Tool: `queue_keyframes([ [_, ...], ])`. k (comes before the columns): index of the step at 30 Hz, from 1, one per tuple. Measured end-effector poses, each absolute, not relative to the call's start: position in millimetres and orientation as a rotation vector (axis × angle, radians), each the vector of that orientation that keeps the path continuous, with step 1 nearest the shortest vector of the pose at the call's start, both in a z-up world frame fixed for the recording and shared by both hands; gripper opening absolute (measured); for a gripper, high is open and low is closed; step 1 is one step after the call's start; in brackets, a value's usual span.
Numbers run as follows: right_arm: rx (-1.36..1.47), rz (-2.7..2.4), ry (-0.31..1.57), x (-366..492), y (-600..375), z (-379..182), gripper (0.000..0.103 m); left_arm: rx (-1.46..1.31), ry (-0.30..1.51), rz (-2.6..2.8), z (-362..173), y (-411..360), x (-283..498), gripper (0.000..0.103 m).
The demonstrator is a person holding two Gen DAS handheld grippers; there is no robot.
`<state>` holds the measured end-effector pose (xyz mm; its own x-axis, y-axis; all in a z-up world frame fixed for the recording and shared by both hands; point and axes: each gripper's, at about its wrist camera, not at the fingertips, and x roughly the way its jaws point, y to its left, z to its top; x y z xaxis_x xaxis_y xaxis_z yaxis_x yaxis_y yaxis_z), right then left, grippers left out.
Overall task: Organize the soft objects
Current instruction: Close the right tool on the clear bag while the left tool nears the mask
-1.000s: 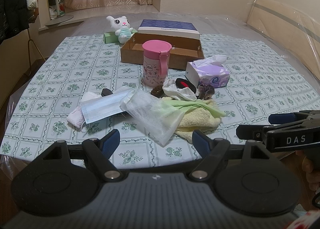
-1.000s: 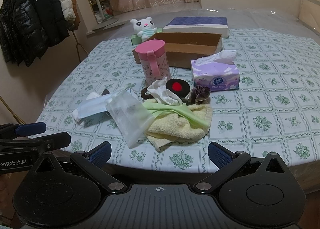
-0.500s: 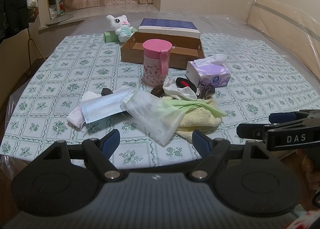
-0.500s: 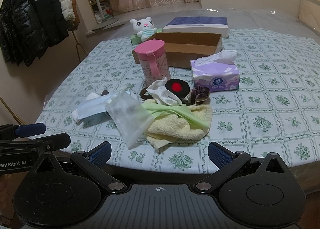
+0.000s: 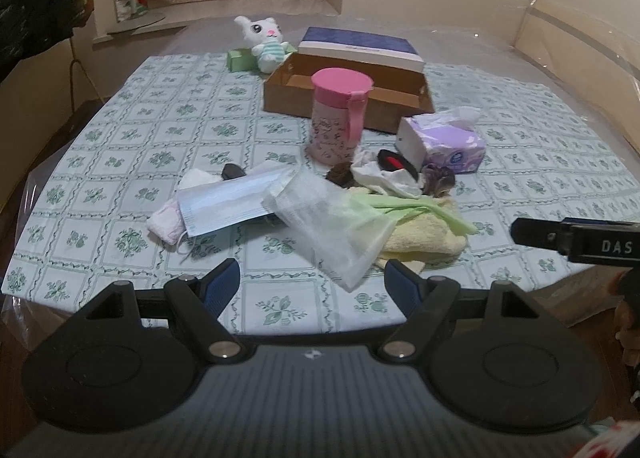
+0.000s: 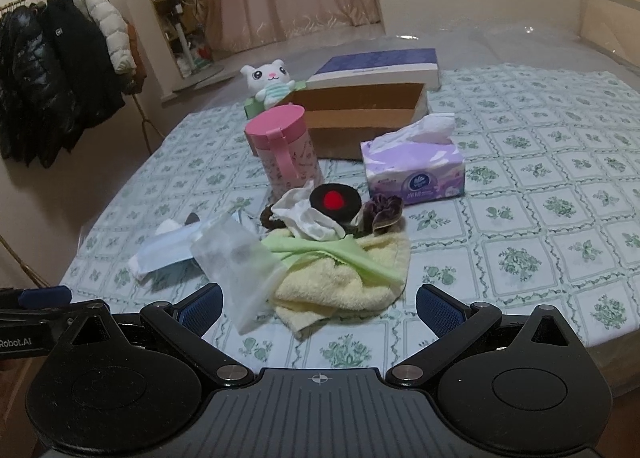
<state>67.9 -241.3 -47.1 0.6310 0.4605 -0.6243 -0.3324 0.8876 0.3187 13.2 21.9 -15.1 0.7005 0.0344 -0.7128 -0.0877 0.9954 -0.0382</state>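
Observation:
A pile of soft things lies at the table's near middle: a yellow towel [image 5: 424,236] [image 6: 344,282] under a green cloth [image 5: 416,209] [image 6: 340,250], a white rag [image 5: 384,177] [image 6: 308,217], a purple scrunchie [image 6: 384,213], a clear plastic bag [image 5: 332,225] [image 6: 236,258], a blue face mask [image 5: 228,201] [image 6: 164,250] and a pinkish cloth [image 5: 166,221]. My left gripper [image 5: 312,282] hovers open and empty just short of the bag. My right gripper [image 6: 320,302] is open and empty in front of the towel.
Behind the pile stand a pink lidded cup [image 5: 340,117] [image 6: 284,149], a purple tissue pack [image 5: 444,141] [image 6: 416,173] and an open cardboard box [image 5: 348,97] [image 6: 360,125]. A white plush [image 5: 264,41] and a blue-topped box [image 5: 360,47] sit farther back. Coats [image 6: 60,69] hang at the left.
The right gripper has come nearer to the pile, which now sits larger and lower in its view. The left view has swung slightly leftward. Nothing on the table has moved.

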Motion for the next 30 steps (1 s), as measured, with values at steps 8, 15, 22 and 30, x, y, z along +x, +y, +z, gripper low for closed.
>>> queue_keyframes([
  [8, 0.193, 0.503, 0.752, 78, -234, -66, 0.103, -0.073, 0.797, 0.124, -33, 41, 22, 0.077],
  [15, 0.149, 0.573, 0.734, 90, -209, -76, 0.102, -0.088, 0.807, 0.149, -48, 56, 30, 0.076],
  [22, 0.070, 0.631, 0.725, 103, -177, -87, 0.101, -0.101, 0.804, 0.160, -60, 71, 41, 0.070],
  [30, -0.026, 0.705, 0.711, 117, -143, -102, 0.094, -0.094, 0.796, 0.166, -73, 84, 56, 0.070],
])
